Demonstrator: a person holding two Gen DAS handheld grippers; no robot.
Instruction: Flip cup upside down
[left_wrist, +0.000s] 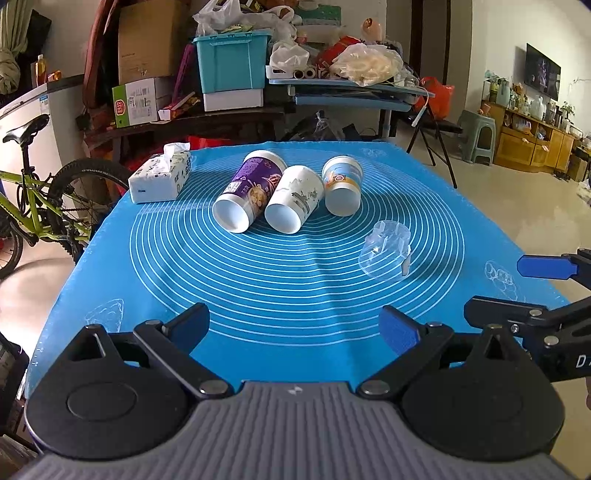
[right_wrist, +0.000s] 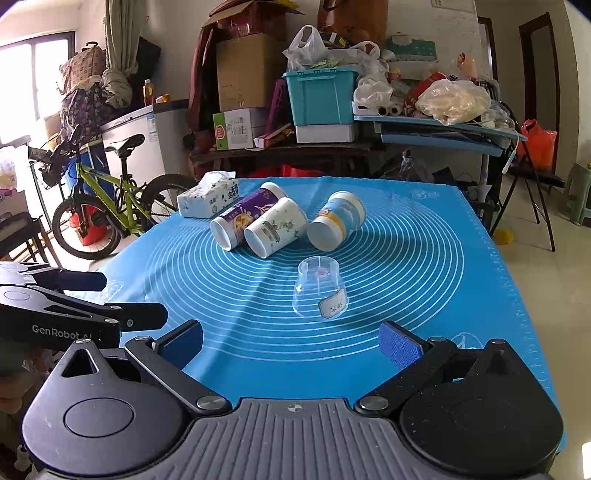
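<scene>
Right wrist view: clear cup (right_wrist: 320, 288) sits mouth-down just ahead of right gripper (right_wrist: 291, 343), jaws spread, empty. Left gripper (left_wrist: 294, 326) also spread; three paper cups lie on sides farther back, right one nearer.

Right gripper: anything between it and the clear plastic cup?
Nothing but bare blue mat lies between the open right gripper and the clear plastic cup, seen in the right wrist view.

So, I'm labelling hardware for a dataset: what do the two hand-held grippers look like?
Both match: the left hand-held gripper and the right hand-held gripper have a grey ribbed body, black linkage arms with round black hubs, and blue finger pads. White "GenRobot AI" lettering marks the left one's side.
</scene>
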